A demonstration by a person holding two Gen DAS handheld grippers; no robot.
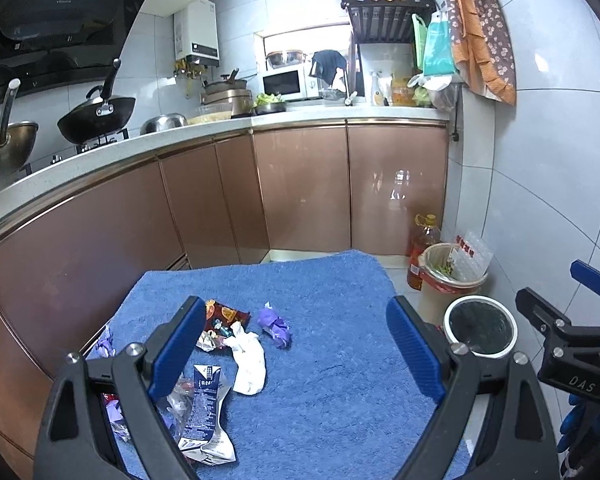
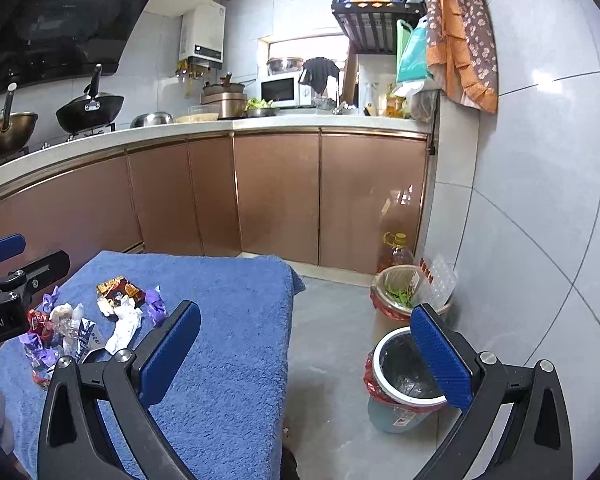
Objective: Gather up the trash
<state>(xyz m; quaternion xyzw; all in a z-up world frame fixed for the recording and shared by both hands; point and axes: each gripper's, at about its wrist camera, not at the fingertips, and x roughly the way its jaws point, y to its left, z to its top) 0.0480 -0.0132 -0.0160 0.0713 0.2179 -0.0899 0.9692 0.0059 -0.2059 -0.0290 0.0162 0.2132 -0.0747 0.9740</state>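
Your left claw stands wide, its blue pads spread far apart and nothing between them. It hangs over the blue towel that covers the tabletop. The trash lies in a loose heap on the left part of that towel. A crumpled white tissue sits near the middle of the heap, with a purple wrapper just beside it on the right, apart from the rest. Behind the tissue lies a dark red snack packet. A white and dark blue pouch lies flattened at the near edge, partly hidden behind your left claw's left finger. More purple and red scraps lie further left, mostly covered by the claw frame.

Your right claw is also wide and holds nothing. Its left pad hangs over the towel's right side, and its right pad lies across your view of the white-rimmed bin on the floor. That bin stands beside the tabletop on the right, lined with a dark bag, and what it holds cannot be told. A second bin stands behind it against the tiled wall, with green scraps and a clear plastic tray in it. A bottle of oil stands in the corner just behind that second bin, next to the brown cabinets.

From the right wrist view the heap of trash sits well to the left of your right claw, near your left claw.
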